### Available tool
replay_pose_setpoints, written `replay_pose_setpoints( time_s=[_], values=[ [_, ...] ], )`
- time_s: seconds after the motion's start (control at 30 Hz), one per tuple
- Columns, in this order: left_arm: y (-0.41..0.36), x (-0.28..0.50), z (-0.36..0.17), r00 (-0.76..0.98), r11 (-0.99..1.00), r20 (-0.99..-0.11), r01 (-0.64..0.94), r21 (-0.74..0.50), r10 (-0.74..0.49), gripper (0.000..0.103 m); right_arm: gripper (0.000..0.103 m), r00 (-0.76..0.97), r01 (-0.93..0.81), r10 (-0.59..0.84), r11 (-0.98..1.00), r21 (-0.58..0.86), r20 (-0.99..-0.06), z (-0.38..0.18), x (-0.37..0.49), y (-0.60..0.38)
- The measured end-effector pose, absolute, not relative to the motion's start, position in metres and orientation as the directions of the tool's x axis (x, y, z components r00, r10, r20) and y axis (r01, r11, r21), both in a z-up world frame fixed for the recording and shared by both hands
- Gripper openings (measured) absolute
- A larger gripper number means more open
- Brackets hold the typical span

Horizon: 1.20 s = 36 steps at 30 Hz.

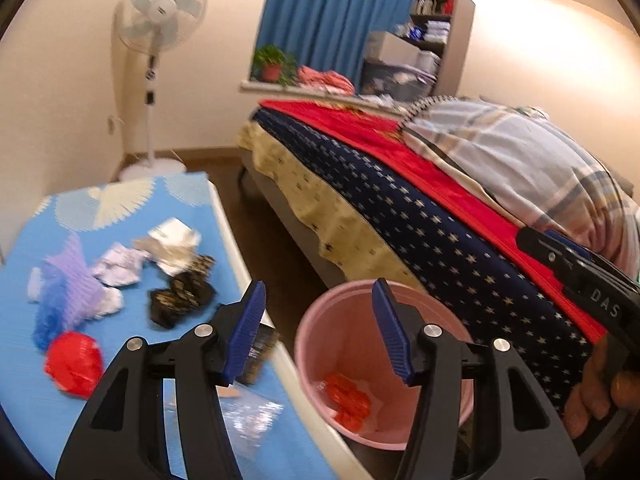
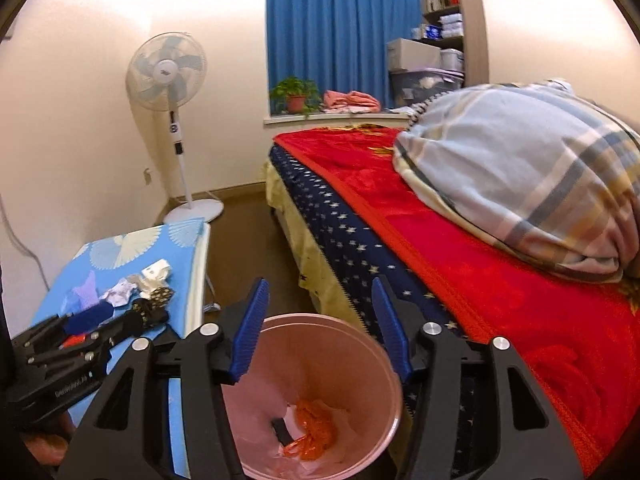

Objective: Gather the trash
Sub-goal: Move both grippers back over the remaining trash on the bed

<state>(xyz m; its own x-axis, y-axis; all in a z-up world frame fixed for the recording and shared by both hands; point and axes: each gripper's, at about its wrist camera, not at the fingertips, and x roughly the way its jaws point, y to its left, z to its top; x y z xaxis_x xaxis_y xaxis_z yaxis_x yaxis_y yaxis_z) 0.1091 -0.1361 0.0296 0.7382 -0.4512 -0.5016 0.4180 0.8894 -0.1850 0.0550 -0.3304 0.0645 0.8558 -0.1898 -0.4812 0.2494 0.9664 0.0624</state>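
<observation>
Trash (image 1: pixel 180 292) nr table edge (image 1: pixel 256 300); jaws apart.

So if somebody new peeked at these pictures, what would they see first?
Probably the pink bin on the floor between the table and the bed, with orange and white trash already in it and the right gripper open just above. Next, the big bed with its bright red blanket on the right. Then the scattered trash on the blue table to the left, like the red crumpled wrapper.
</observation>
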Motion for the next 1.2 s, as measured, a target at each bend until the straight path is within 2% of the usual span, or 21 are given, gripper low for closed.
replay_pose_setpoints(
  time_s=[0.13, 0.33, 0.47, 0.63, 0.83, 1.2],
  values=[
    [-0.121, 0.105, 0.034, 0.767, 0.901, -0.479, 0.405, -0.156, -0.428, 0.054, 0.043, 0.854, 0.179, -0.103, 0.979, 0.102, -0.510, 0.067, 0.062, -0.315],
    [-0.081, 0.105, 0.039, 0.801, 0.930, -0.474, 0.333, -0.155, -0.366, 0.054, 0.043, 0.861, 0.092, -0.037, 0.992, 0.084, -0.507, 0.065, 0.066, -0.282],
    [-0.043, 0.109, 0.038, 0.827, 0.957, -0.483, 0.229, -0.177, -0.287, 0.049, 0.043, 0.842, 0.039, 0.035, 0.991, 0.126, -0.539, 0.052, 0.076, -0.262],
    [-0.005, 0.116, 0.033, 0.842, 0.974, -0.502, 0.112, -0.197, -0.198, 0.048, 0.043, 0.818, -0.023, 0.089, 0.992, 0.123, -0.568, 0.032, 0.091, -0.235],
    [0.025, 0.116, 0.025, 0.850, 0.980, -0.514, 0.015, -0.199, -0.117, 0.047, 0.043, 0.786, -0.037, 0.113, 0.990, 0.136, -0.608, 0.011, 0.110, -0.219],
    [0.068, 0.133, -0.012, 0.789, 0.949, -0.612, -0.150, -0.276, -0.054, 0.048, 0.042, 0.734, -0.027, 0.115, 0.990, 0.141, -0.669, -0.031, 0.159, -0.208]
  ],
)
